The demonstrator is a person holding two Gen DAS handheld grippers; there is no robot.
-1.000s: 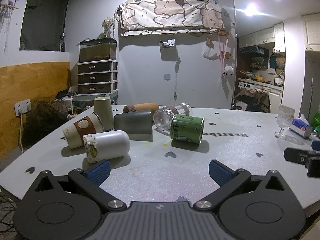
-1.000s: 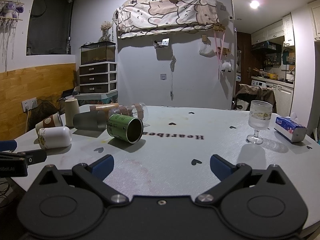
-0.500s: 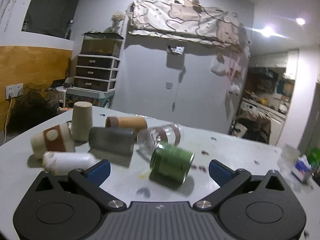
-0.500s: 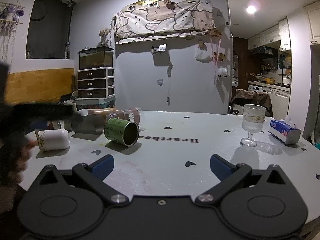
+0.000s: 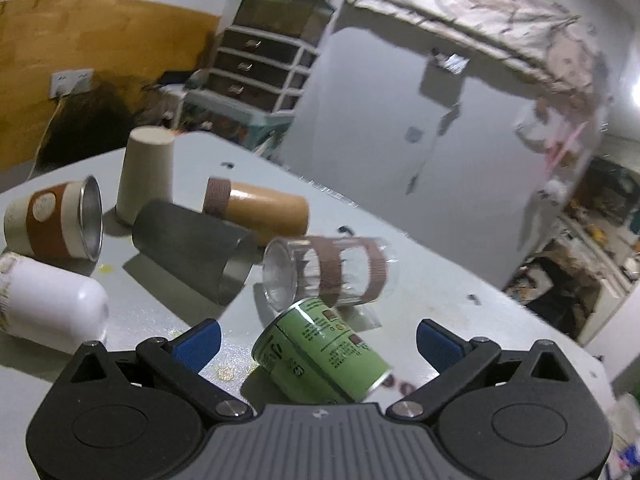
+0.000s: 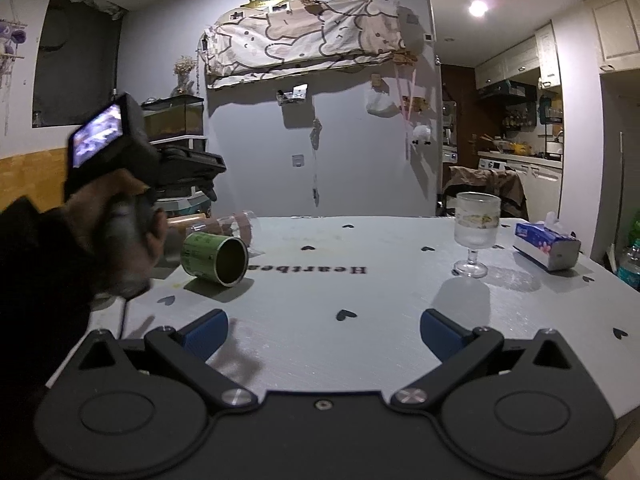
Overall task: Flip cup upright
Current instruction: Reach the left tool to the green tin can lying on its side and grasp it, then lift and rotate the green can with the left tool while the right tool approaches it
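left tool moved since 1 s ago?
Yes. In the right wrist view the left tool has gone from low at the table's left edge to above and behind the green cup, which stays on its side.

A pale grey wall (image 6: 248, 184) carries a draped cartoon-print cloth (image 6: 304, 36). At left, a dark chest of drawers (image 5: 256, 68) stands beside orange wood panelling (image 5: 100, 40). Round ceiling lights (image 6: 478, 8) glow above white kitchen cabinets (image 6: 616, 28) on the right.
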